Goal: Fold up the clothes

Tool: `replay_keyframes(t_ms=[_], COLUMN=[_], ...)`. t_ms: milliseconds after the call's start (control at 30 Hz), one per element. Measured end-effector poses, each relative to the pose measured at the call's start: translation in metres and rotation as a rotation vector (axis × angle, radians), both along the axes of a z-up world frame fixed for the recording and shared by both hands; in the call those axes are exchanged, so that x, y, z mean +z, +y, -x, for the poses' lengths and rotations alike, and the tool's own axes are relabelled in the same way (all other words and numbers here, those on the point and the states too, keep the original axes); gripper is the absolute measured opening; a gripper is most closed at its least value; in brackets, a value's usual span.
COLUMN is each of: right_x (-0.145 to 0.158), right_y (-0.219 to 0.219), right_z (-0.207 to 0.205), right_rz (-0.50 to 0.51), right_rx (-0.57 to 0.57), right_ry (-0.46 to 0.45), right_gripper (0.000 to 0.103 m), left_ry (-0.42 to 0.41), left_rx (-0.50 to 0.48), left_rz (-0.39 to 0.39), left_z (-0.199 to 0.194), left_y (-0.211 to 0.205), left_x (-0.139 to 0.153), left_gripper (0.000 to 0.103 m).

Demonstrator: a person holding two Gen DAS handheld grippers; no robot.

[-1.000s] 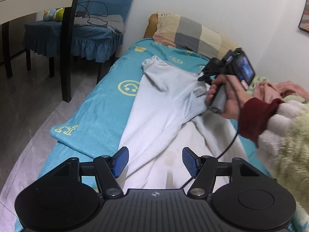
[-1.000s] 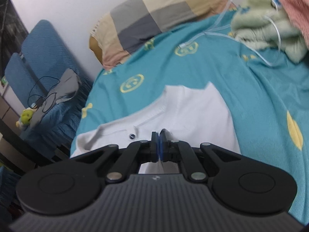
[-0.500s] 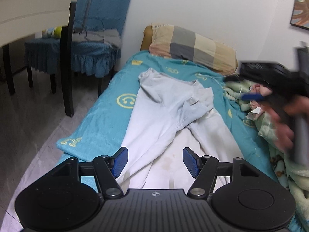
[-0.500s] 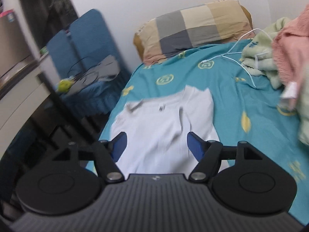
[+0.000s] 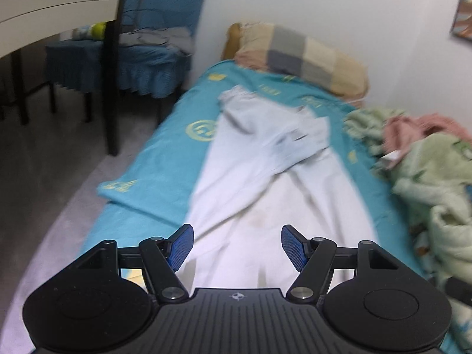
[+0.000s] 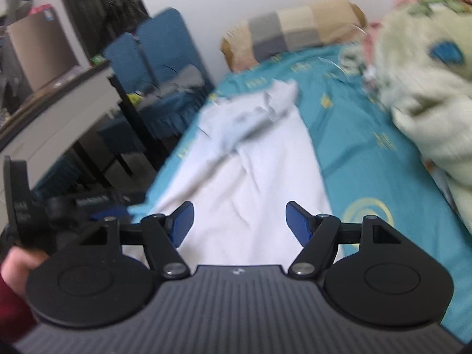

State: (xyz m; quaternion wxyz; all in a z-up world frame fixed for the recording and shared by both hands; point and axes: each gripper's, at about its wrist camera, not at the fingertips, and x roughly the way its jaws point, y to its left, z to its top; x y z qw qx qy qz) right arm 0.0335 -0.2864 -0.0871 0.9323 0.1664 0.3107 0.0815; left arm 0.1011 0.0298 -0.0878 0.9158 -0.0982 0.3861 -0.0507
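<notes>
A white shirt (image 5: pixel 265 171) lies lengthwise on the teal bed sheet (image 5: pixel 165 159), its upper part folded over toward the right. It also shows in the right wrist view (image 6: pixel 244 177). My left gripper (image 5: pixel 237 246) is open and empty above the shirt's near end. My right gripper (image 6: pixel 237 225) is open and empty, also above the near end. The left gripper's body (image 6: pixel 35 203) shows at the left of the right wrist view, held in a hand.
A checked pillow (image 5: pixel 303 56) lies at the head of the bed. A pile of green and pink blankets (image 5: pixel 427 171) fills the right side. Blue-covered chairs (image 5: pixel 124 59) and a white table (image 5: pixel 59 8) stand on the left, beside the grey floor (image 5: pixel 53 183).
My right gripper let go of the shirt's collar part, opened and pulled back to the near end of the bed. The folded upper part now rests on the shirt. My left gripper stayed open.
</notes>
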Motion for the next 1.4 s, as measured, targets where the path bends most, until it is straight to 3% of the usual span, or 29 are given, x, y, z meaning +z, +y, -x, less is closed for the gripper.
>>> replay_keyframes(t_ms=[167,333,467,700,767,833,867,933,967,1033,1100,1400], right_x=[-0.002,-0.016,-0.020,-0.025,-0.025,-0.025,-0.025,-0.025,-0.025,-0.025,-0.024,-0.028], right_y=[-0.018,-0.026,-0.026,-0.026,-0.025,-0.025,-0.024,-0.024,-0.024,-0.023,-0.024,-0.022], right_z=[-0.003,-0.018,-0.029,-0.037,-0.038,-0.038,-0.039,-0.040,-0.040,-0.041,-0.039,-0.038], right_rz=[-0.008,-0.081,-0.101,-0.120,-0.120,-0.120,-0.120,-0.120,-0.121,-0.121,-0.129,-0.163], right_rx=[-0.055,-0.025,-0.003,0.005,0.006,0.007,0.008,0.009,0.009,0.010,0.008,0.032], right_ry=[-0.026,0.029,0.036,0.054,0.054,0.054,0.054,0.055,0.055,0.055,0.054,0.074], right_gripper=[0.071,0.071,0.071,0.071,0.071,0.071,0.071,0.071,0.071,0.071,0.071,0.071], left_ry=[0.164,0.272,0.383,0.556,0.588,0.609,0.613,0.615,0.607,0.574,0.540,0.380], left_rx=[0.040,0.060,-0.002,-0.174,-0.219,-0.251,-0.265,-0.288,-0.304,-0.346,-0.388,-0.575], left_rz=[0.026,-0.056,-0.106,-0.017,-0.027,-0.058,-0.078,-0.134,-0.158,-0.195,-0.233,-0.401], left_z=[-0.006,-0.004,-0.006,-0.001,0.002,0.004,0.005,0.008,0.013,0.027,0.042,0.108], left_y=[0.035,0.066,0.087,0.100,0.094,0.086,0.081,0.072,0.064,0.043,0.021,-0.076], left_x=[-0.009,-0.011,-0.020,-0.045,-0.051,-0.054,-0.054,-0.050,-0.047,-0.039,-0.030,0.006], left_gripper=[0.068,0.068,0.069,0.075,0.075,0.067,0.063,0.033,0.028,0.008,0.003,0.002])
